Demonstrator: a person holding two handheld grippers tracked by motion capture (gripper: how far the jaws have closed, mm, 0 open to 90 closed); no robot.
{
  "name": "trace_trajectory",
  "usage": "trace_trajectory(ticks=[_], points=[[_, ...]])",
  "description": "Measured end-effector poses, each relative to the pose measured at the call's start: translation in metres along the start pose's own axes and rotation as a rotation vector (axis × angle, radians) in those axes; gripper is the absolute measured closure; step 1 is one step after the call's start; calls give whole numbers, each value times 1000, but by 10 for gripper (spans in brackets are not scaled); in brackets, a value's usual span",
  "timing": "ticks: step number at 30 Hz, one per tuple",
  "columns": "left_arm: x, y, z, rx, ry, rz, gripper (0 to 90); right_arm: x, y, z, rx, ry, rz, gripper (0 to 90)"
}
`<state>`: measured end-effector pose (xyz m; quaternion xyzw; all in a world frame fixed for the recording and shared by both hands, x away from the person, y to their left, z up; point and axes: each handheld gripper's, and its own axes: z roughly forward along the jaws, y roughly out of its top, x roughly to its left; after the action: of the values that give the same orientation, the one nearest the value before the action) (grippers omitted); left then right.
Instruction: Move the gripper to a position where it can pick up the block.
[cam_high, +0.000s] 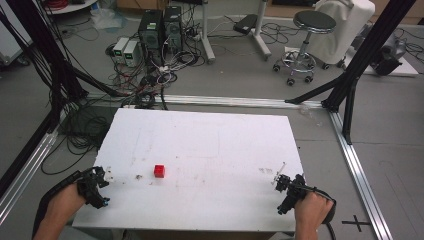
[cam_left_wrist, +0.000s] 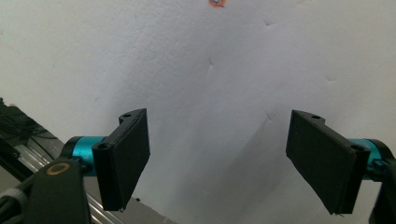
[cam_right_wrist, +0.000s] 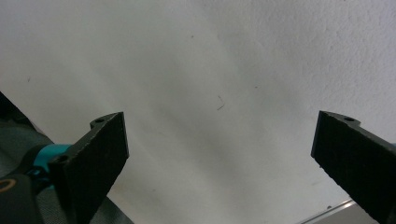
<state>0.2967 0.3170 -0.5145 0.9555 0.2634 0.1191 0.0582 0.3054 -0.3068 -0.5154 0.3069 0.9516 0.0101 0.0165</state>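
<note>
From above, a white foam board (cam_high: 210, 150) serves as the tabletop, and a small red cube (cam_high: 159, 171) sits on it, nearer the person's side and left of the middle. The left gripper (cam_high: 100, 182) is held at the board's near left corner, with the cube off to its right and slightly ahead, well apart from it. The right gripper (cam_high: 285, 187) is at the near right edge, the cube far off to its left. Both forearms come in from the bottom. Beyond the board I can see a black-topped stool (cam_high: 312, 25), computer towers (cam_high: 160, 27) and a tangle of cables (cam_high: 150, 75) on the floor.

Looking along the left gripper (cam_left_wrist: 217, 158), its two black jaws stand wide apart with nothing between them, just bare white board below. A sliver of the red cube (cam_left_wrist: 217, 3) peeks in at the very top, straight ahead and far off.

Along the right gripper (cam_right_wrist: 219, 163), the jaws are spread wide too, empty, over the plain white surface with a few small specks.
</note>
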Motion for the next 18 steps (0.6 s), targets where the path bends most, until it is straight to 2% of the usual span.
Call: trace_trajectory(ticks=[18], points=[[-2,1,-1,-8,3,10,218,2,1,0,-1,2,-8,31]])
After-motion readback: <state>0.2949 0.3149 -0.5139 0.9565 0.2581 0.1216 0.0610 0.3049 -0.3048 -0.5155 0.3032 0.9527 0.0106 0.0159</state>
